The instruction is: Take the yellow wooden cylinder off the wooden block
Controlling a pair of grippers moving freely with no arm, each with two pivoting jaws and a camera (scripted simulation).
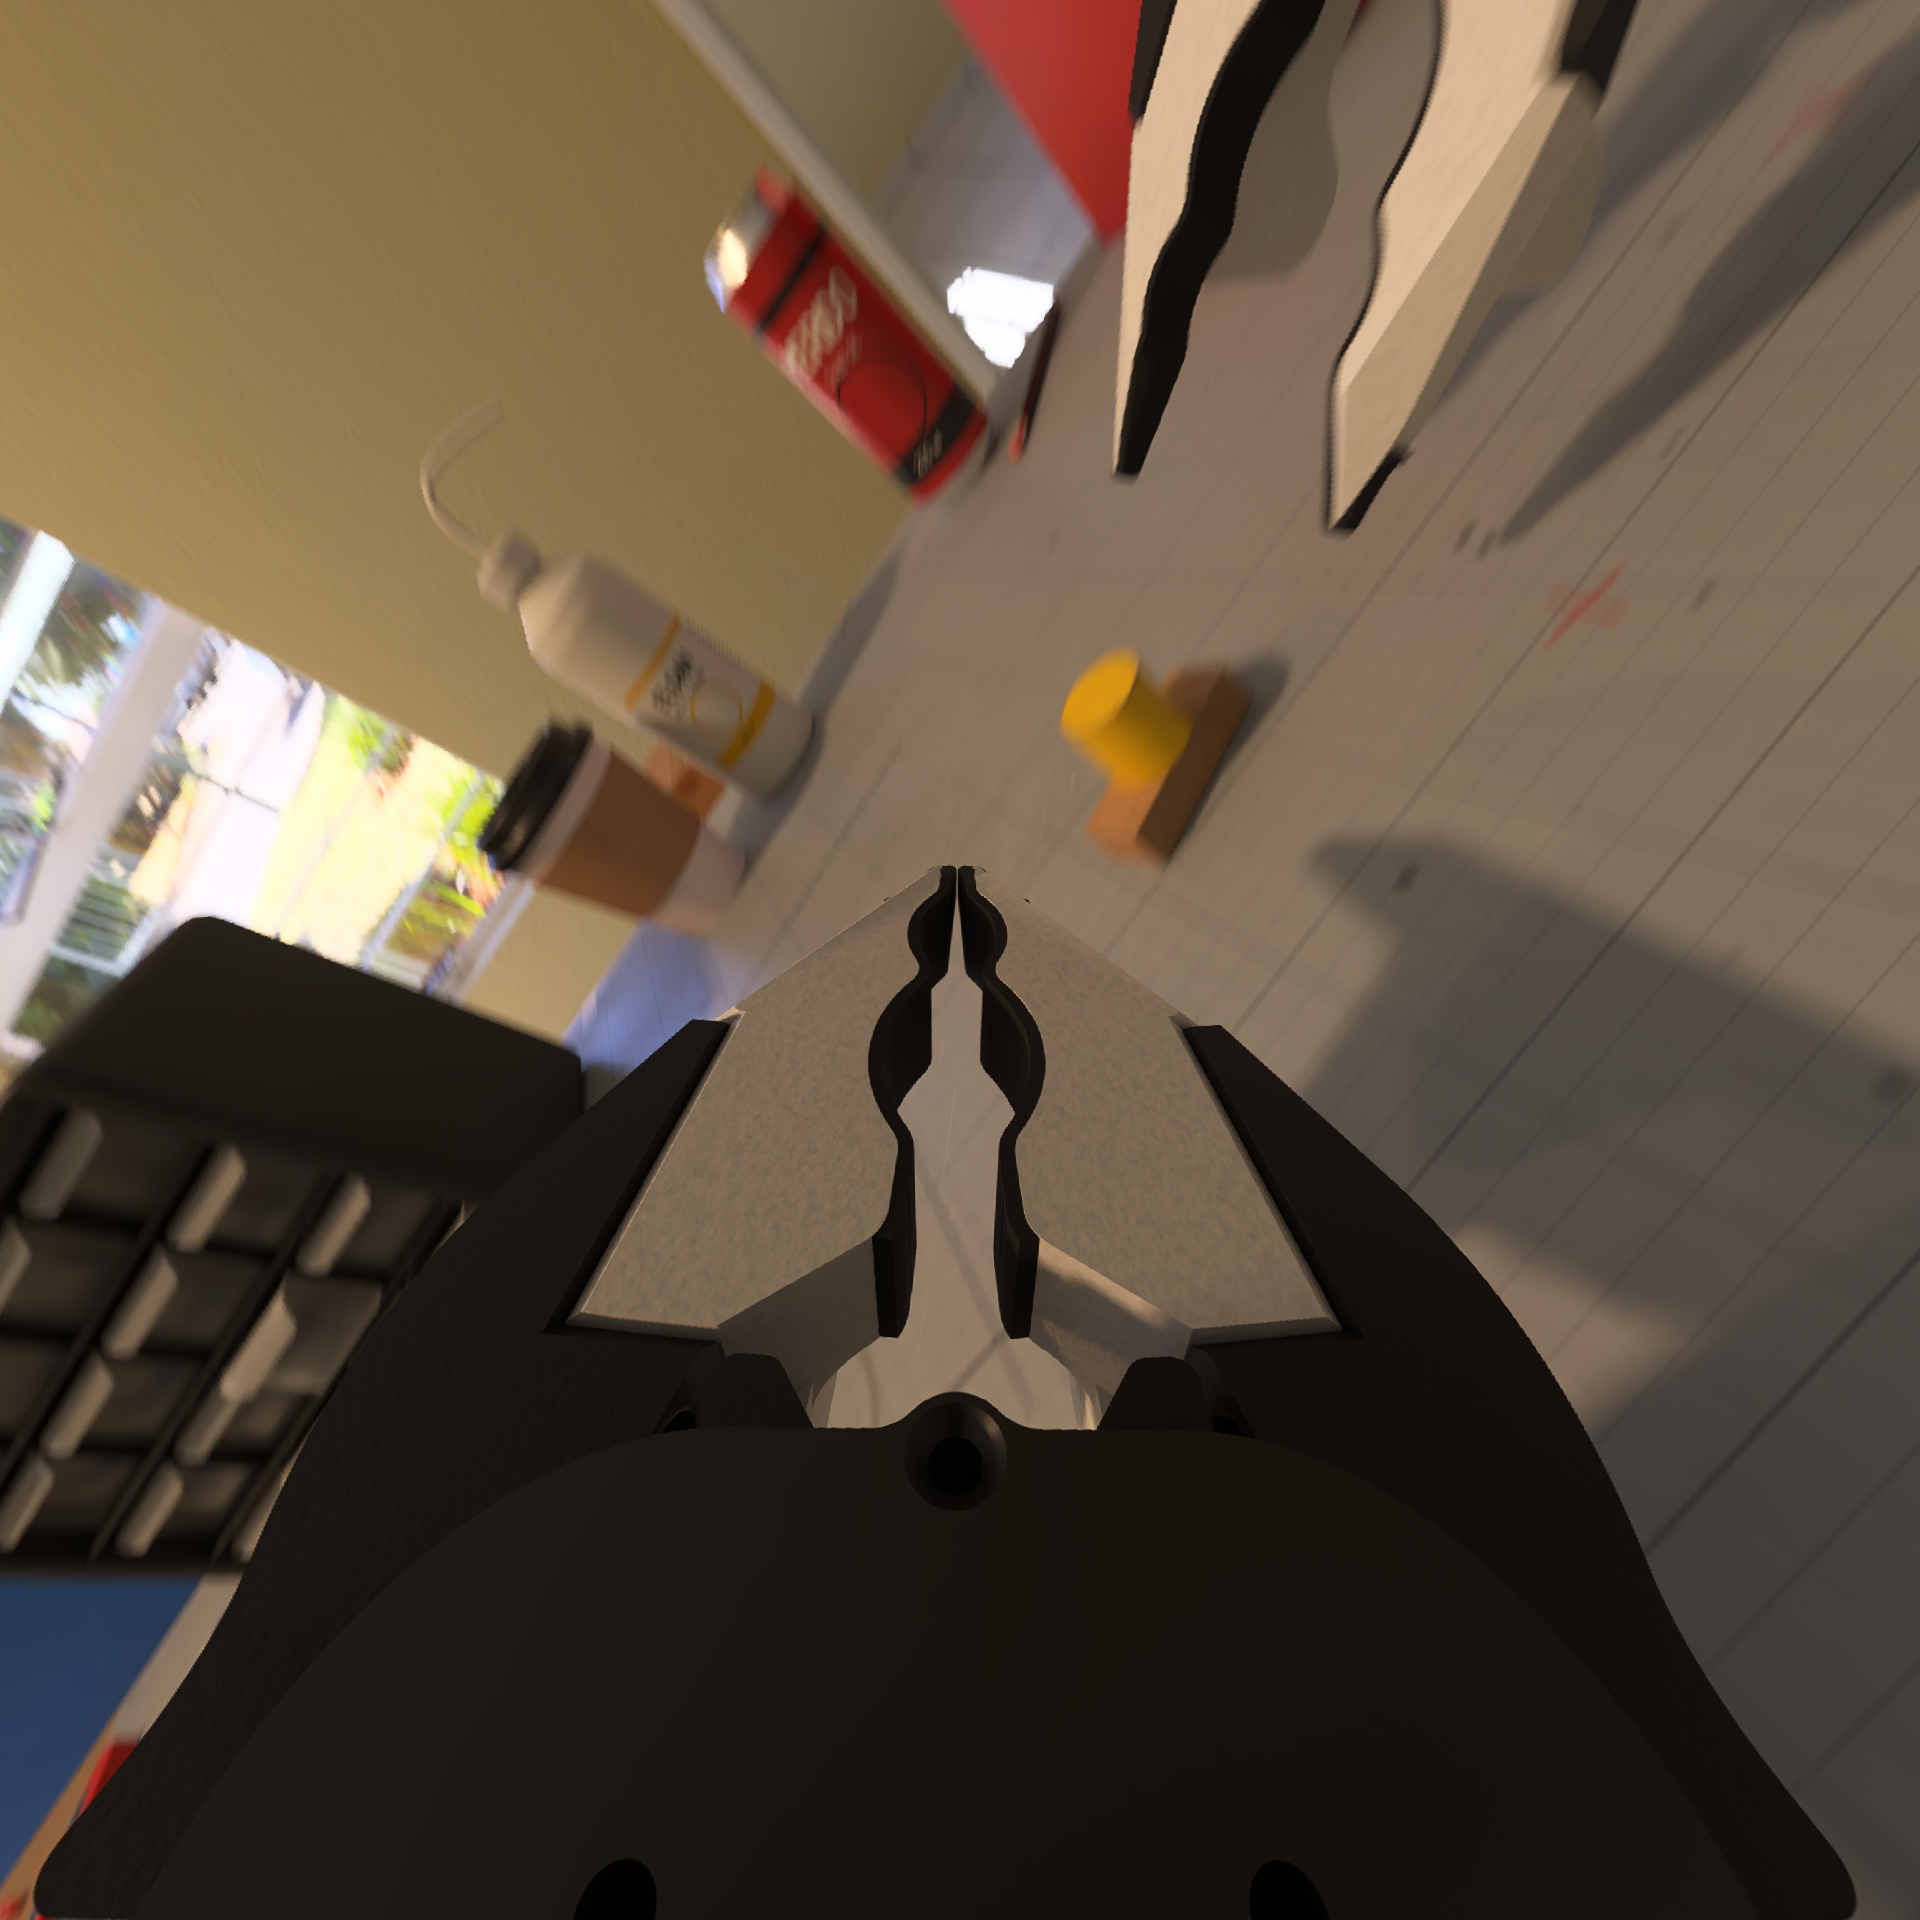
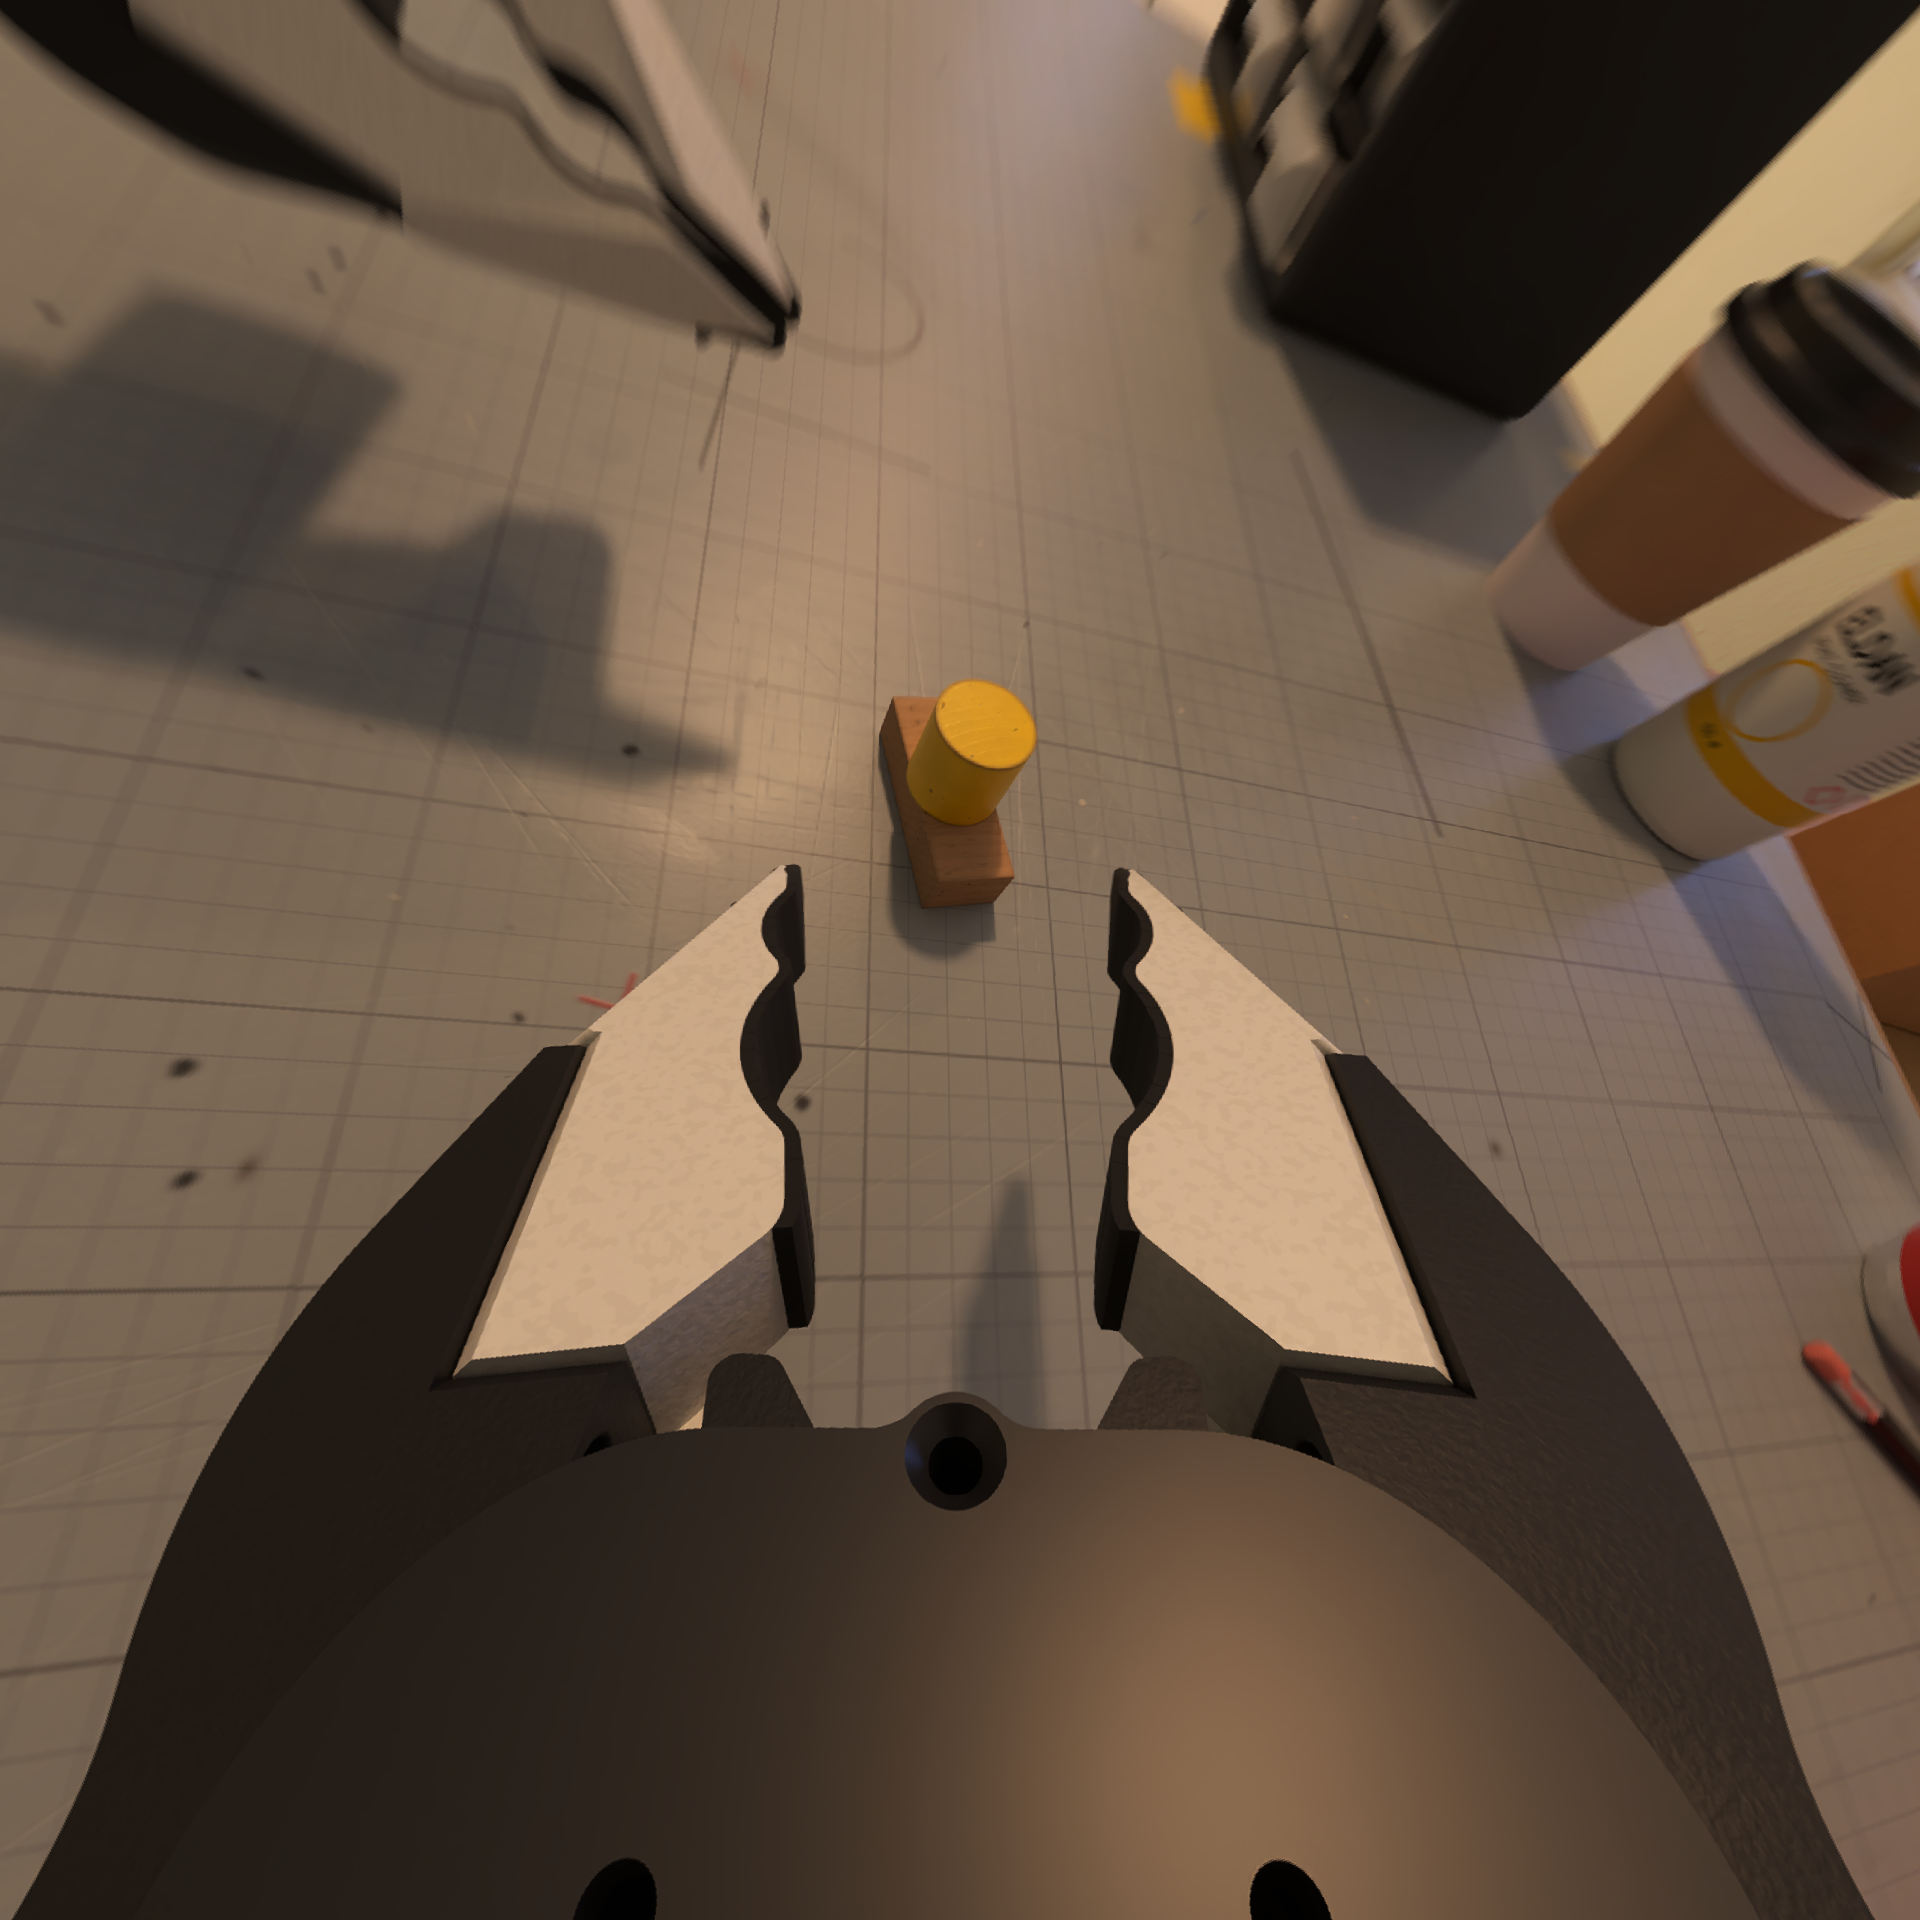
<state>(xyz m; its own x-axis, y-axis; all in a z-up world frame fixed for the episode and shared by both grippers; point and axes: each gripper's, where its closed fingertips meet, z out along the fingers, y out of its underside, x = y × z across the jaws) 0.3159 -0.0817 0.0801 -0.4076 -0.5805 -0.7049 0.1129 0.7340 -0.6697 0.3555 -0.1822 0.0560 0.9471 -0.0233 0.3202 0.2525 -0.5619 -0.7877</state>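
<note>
Over on the left, the left hand-held gripper (image 1: 957,871) hangs above the tabletop (image 2: 520,831), its fingers pressed together at the tips and holding nothing. From the right wrist view it shows at upper left (image 2: 774,322), casting a big dark shadow across the gridded mat. Moving to the centre, there's the yellow wooden cylinder (image 2: 971,750), standing upright on the wooden block (image 2: 961,868), and the block lies flat on the tabletop. The cylinder sits toward the far end of the block as the right camera sees it. Nothing touches either one. Just short of them, the right hand-held gripper (image 2: 956,883) is spread wide, fingers either side of the line to the block but not yet around it. Sliding right now: a black organiser with small drawers (image 2: 1455,187) at the back, then a paper coffee cup with a black lid (image 2: 1704,468), a white squeeze bottle with a yellow band (image 2: 1787,748) next to it, and a red pen (image 2: 1860,1403) at the edge.
</note>
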